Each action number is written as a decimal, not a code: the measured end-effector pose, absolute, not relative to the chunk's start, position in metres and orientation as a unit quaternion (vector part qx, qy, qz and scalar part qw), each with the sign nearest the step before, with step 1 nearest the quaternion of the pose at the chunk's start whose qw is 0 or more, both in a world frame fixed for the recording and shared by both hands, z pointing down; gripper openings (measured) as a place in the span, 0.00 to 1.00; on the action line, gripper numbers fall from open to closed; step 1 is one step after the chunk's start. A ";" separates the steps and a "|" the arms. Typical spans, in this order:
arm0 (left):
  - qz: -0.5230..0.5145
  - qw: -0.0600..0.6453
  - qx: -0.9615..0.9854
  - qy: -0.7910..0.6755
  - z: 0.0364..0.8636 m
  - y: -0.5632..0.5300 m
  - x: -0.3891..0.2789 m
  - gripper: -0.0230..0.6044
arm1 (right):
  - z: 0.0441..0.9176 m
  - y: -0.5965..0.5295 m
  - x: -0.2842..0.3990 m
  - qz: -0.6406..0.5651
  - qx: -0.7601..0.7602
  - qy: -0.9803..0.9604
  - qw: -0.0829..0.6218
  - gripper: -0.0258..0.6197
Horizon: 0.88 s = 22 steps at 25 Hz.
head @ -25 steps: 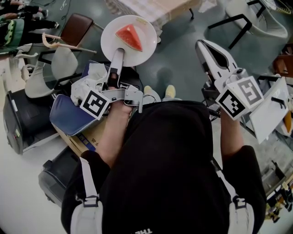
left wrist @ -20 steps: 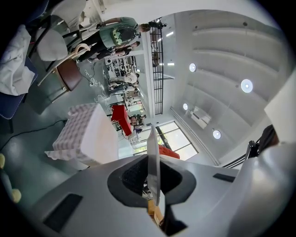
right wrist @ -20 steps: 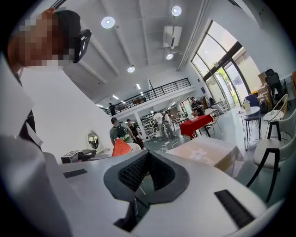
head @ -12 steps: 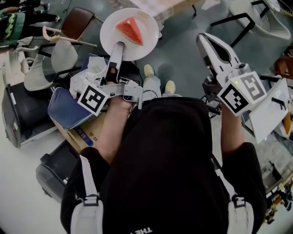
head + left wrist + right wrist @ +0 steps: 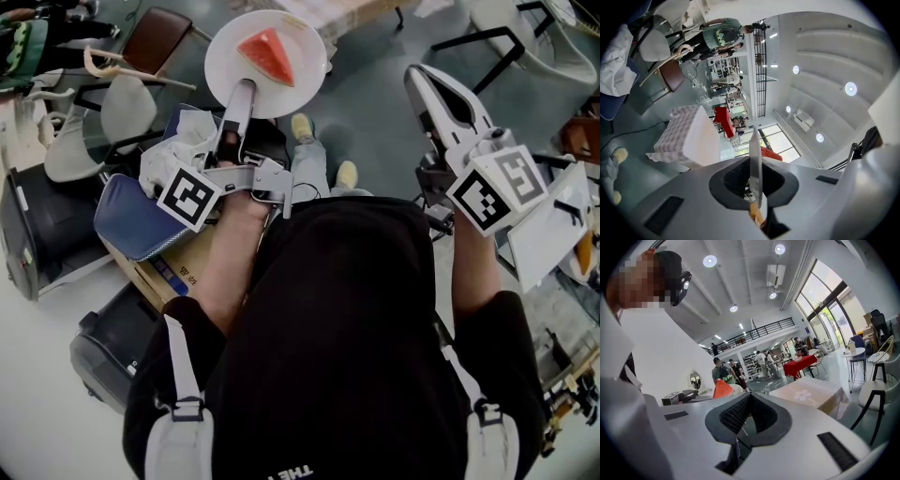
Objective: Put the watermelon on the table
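L fingers (image 5: 689,194) clamped on plate (image 5: 225,58) rim, melon (image 5: 267,54) riding on it; R gripper (image 5: 414,77) shut, empty. Over the last sec the plate edges toward the table (image 5: 677,136) – feet (image 5: 302,127) stepping – so carry's under way, not set down yet.

In the head view, the watermelon (image 5: 266,54) lies on the plate (image 5: 225,67) at the upper middle of the frame. The left tongs (image 5: 246,86) hold the plate's lower rim. The tabletop (image 5: 352,9) is at the top edge, behind the plate. The right tongs (image 5: 412,73) are at the upper right, well apart.
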<state>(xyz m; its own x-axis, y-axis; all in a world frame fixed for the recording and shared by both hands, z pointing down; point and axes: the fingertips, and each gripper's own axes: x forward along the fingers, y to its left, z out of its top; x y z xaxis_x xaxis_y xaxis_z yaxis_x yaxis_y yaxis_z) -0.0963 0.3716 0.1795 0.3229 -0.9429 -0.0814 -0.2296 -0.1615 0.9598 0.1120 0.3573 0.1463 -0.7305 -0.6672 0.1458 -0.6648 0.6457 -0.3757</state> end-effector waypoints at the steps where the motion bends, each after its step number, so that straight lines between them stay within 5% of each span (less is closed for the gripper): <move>1: -0.378 0.472 0.663 -0.442 0.179 0.370 -0.096 0.09 | 0.147 0.356 0.112 -0.205 -0.366 0.908 0.002 0.06; 22: -0.378 0.477 0.670 -0.426 0.179 0.306 -0.098 0.09 | 0.153 0.297 0.099 -0.205 -0.370 0.906 -0.003 0.06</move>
<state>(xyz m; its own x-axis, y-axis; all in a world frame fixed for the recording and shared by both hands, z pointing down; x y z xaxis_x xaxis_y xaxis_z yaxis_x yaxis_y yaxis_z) -0.0982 0.3064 0.1786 0.3515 -0.9308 -0.1005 -0.2092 -0.1827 0.9606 0.0990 0.2966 0.1525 -0.7266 -0.6687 0.1578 -0.6715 0.6427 -0.3689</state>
